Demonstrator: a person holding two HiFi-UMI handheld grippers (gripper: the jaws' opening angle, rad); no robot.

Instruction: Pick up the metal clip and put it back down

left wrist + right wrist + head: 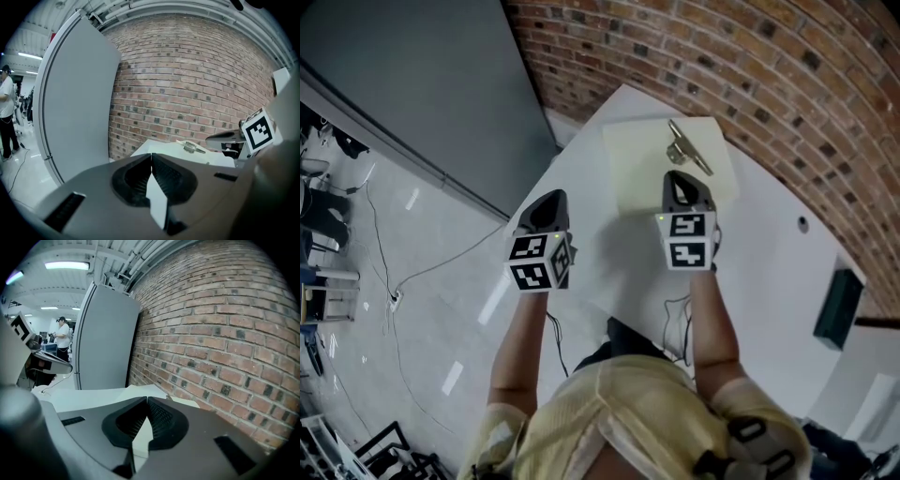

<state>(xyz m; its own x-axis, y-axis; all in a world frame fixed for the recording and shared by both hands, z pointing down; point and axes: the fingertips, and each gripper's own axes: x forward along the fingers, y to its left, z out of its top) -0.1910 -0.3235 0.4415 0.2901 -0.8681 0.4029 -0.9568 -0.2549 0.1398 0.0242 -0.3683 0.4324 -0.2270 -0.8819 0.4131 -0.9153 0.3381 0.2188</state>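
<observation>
The metal clip (687,147) lies on a cream mat (636,164) at the far side of the white table (769,281). My right gripper (679,180) hangs just short of the clip with its jaws shut and nothing between them. My left gripper (547,200) is held over the table's left edge, also shut and holding nothing. In the left gripper view the clip (190,147) rests beyond the closed jaws (151,155), with the right gripper (234,138) beside it. In the right gripper view the shut jaws (146,400) hide most of the mat.
A brick wall (769,66) runs behind the table. A tall grey panel (412,84) stands to the left. A dark box (837,307) sits at the table's right edge. Cables trail on the floor (403,281). A person (61,337) stands far off.
</observation>
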